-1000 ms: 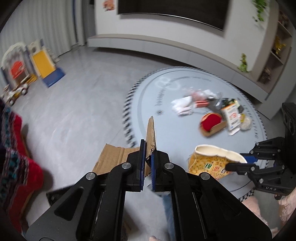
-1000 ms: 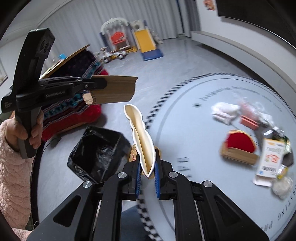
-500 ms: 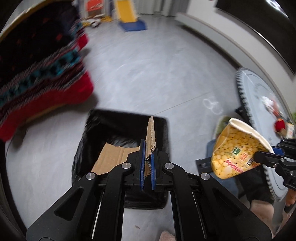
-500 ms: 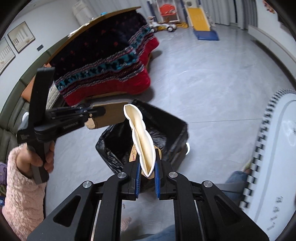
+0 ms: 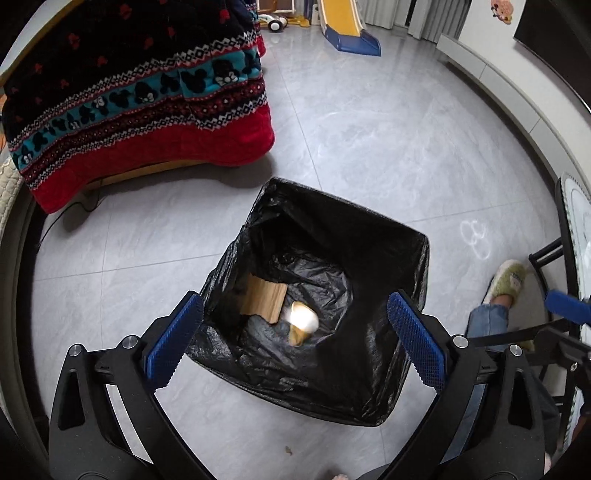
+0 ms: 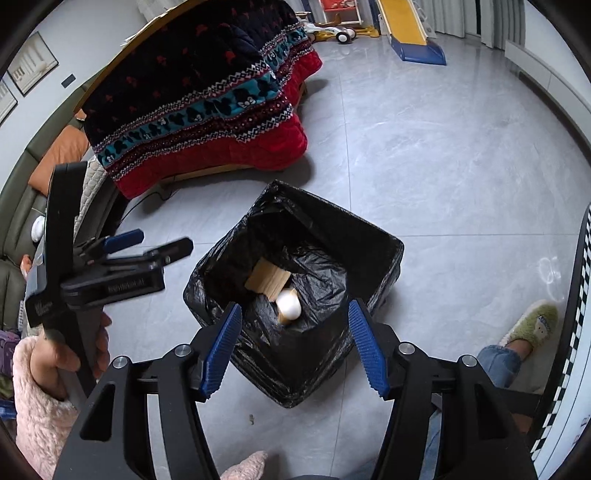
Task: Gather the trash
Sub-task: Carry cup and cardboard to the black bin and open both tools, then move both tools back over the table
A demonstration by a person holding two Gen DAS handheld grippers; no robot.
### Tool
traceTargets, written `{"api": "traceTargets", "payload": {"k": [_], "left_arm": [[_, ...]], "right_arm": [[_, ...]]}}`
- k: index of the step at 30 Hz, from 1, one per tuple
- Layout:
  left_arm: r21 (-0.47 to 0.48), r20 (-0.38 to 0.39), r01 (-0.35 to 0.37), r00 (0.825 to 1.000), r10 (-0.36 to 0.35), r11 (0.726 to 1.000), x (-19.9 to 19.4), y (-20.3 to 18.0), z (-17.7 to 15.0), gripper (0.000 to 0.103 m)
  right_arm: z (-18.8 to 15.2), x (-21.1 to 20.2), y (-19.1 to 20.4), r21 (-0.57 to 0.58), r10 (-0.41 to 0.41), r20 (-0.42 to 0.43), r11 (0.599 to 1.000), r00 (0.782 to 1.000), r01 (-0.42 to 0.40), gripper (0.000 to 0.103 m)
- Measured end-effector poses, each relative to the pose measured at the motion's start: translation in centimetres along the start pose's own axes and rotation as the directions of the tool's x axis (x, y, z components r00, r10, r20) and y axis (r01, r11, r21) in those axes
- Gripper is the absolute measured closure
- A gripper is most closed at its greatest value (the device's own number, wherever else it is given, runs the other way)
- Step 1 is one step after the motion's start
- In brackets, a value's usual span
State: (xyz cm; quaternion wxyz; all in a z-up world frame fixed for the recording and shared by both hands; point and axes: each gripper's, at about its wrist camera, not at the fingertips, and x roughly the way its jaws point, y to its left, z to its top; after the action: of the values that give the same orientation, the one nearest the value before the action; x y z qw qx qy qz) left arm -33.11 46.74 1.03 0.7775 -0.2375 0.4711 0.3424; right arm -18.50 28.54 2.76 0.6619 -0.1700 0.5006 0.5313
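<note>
Left tongs (image 5: 293,334) opening, empty, above bin (image 5: 391,236); cardboard (image 5: 264,297), cup (image 5: 303,322) inside.

Patterned blanket (image 5: 140,99), toy slide (image 5: 347,26)

home living room — patterned blanket (image 5: 140,96) on furniture, toy slide (image 5: 347,26), grey tiled floor (image 5: 388,147)

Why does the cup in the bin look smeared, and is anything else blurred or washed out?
Left wrist view: the paper cup is motion-blurred and its white rim blown out against the black bin liner; the cardboard piece beside it is sharp. Right wrist view: the same cup is a soft white blob, and the left gripper is slightly smeared. Fisheye bends the floor edges in both.
</note>
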Motion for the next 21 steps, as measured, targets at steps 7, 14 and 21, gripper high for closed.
{"api": "traceTargets", "payload": {"k": [7,14,21], "left_arm": [[0.033,0.017,0.076,0.997,-0.076,0.997,-2.0,-3.2,0.4,0.006],[0.151,0.045,0.109,0.992,-0.117,0.982,-4.6,-10.2,1.1,0.006],[0.289,0.022,0.233,0.968,-0.249,0.929,-6.4,-19.8,1.7,0.006]], "right_arm": [[-1.9,-3.7,-2.5,0.027,0.033,0.045,0.999,0.998,-0.034,0.040],[-5.1,-9.9,-7.3,0.083,-0.031,0.118,0.996,0.993,0.021,0.030],[-9.4,-16.0,-15.1,0.203,-0.153,0.151,0.972,0.977,0.121,0.030]]}}
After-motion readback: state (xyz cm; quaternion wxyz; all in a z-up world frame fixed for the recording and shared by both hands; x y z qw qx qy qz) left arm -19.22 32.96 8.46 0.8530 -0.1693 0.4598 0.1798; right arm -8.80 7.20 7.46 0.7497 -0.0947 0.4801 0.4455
